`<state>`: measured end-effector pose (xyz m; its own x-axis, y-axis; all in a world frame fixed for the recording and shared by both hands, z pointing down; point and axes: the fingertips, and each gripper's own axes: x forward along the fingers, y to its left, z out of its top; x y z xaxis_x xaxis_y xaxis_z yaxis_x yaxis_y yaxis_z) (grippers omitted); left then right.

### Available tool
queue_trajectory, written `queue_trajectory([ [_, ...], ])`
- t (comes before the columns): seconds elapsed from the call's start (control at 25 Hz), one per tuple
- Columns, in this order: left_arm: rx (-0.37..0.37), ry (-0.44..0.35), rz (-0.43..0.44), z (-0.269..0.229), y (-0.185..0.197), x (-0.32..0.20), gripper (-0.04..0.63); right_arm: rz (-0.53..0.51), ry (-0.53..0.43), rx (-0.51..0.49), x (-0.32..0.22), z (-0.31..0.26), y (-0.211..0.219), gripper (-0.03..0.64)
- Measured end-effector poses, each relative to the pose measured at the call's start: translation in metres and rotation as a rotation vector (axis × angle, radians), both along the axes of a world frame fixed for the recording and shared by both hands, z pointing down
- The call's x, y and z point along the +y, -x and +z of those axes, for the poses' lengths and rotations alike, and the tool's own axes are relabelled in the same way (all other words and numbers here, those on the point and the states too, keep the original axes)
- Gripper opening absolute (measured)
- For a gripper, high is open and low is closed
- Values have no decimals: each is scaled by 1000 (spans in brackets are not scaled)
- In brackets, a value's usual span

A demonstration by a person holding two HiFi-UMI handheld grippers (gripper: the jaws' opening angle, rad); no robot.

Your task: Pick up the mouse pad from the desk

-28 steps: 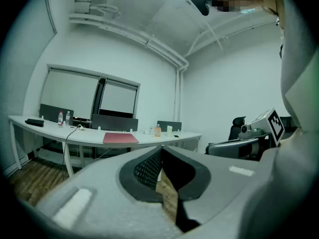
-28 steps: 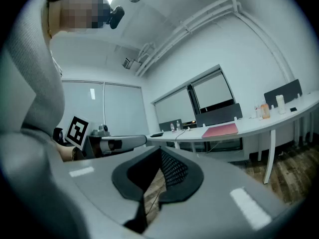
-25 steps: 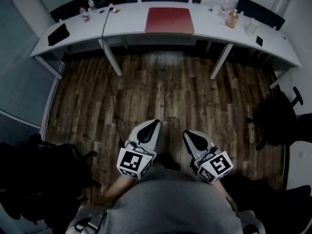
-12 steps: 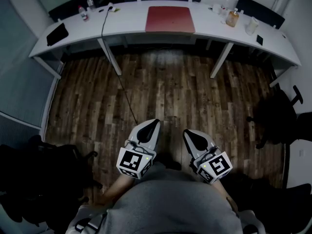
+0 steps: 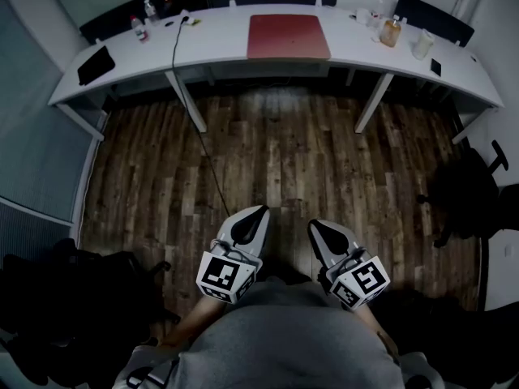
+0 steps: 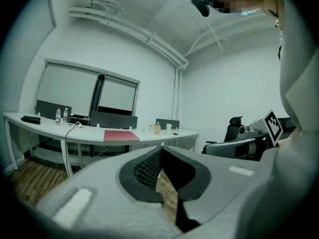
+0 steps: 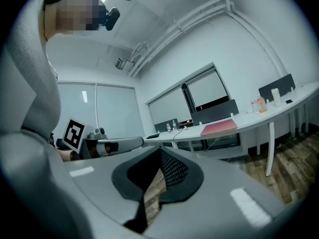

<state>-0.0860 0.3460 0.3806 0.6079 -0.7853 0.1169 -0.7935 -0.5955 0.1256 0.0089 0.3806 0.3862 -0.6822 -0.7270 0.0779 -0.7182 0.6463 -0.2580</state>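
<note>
The left gripper (image 5: 260, 211) is hovering low in front of the person's grey-clad torso (image 5: 284, 339). It is pointing roughly level across the wooden floor (image 5: 284, 152) toward the desk (image 5: 219, 47). Its jaws are pressing together tip to tip with nothing between them. Just beside it, the right gripper (image 5: 313, 224) is pointing the same way, its jaws likewise closed and empty. The red mouse pad (image 5: 288, 36) is lying flat at the middle of the desk, straight ahead of both sets of fingertips and well apart from them. Two small bottles (image 5: 148, 9) are standing at the desk's left end near a black cable (image 5: 173, 43). An amber bottle (image 5: 391, 31) and a white cup (image 5: 420, 44) are standing right of the pad; what they are holding is too small to tell.
</note>
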Motion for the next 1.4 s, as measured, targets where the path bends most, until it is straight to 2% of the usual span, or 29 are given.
queue_trajectory([
  [0.24, -4, 39, 19, 14, 21, -10, 0, 32, 61, -36, -4, 20, 17, 2],
  [0.52, 14, 7, 44, 4, 17, -33, 0, 84, 55, -44, -29, 16, 9, 2],
  [0.72, 1, 20, 56, 17, 5, -52, 0, 62, 70, -43, -50, 25, 6, 2],
  [1.0, 0, 22, 23, 12, -12, -122, 0, 41, 41, -50, -123, 15, -16, 2],
  [1.4, 15, -33, -48, -18, -41, -214, 0, -32, -10, -39, -221, -12, -42, 2],
])
